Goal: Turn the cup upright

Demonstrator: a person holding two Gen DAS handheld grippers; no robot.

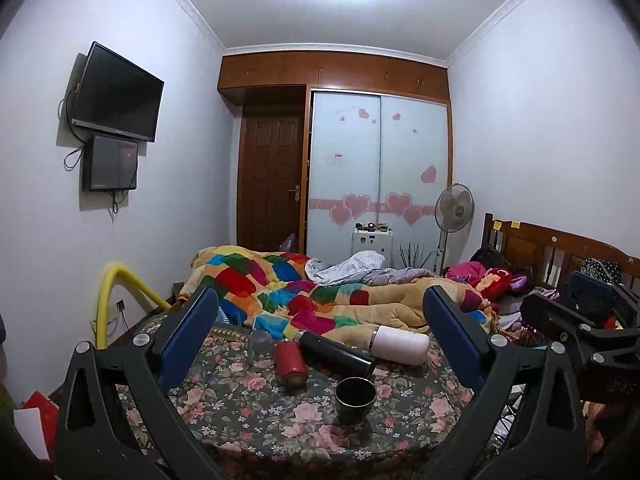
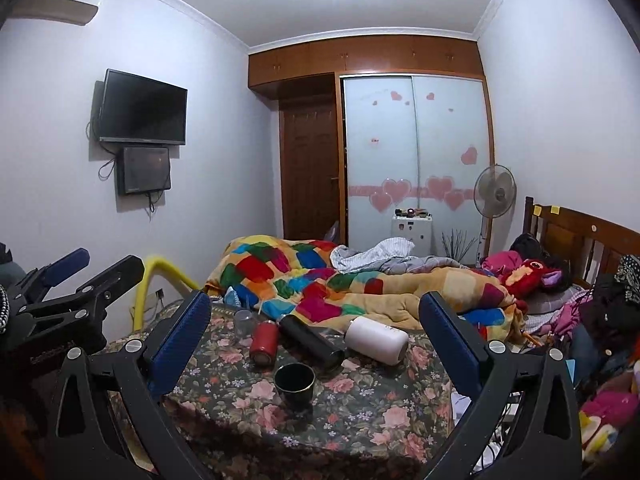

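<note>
A small dark cup (image 1: 355,399) stands upright, mouth up, on the floral tablecloth (image 1: 248,408); it also shows in the right wrist view (image 2: 295,385). Behind it lie a red bottle (image 1: 290,363) (image 2: 264,342), a black flask (image 1: 336,354) (image 2: 310,343) and a white-pink flask (image 1: 400,344) (image 2: 377,339), all on their sides. A clear glass (image 1: 259,345) (image 2: 245,321) stands at the back left. My left gripper (image 1: 320,320) is open and empty, back from the cup. My right gripper (image 2: 316,316) is open and empty, also back from it.
A bed with a colourful patchwork quilt (image 1: 304,292) lies just behind the table. A yellow padded rail (image 1: 120,284) stands at the left. Clothes and toys (image 2: 600,320) pile up at the right. The right gripper's body (image 1: 580,328) is at the left view's right edge.
</note>
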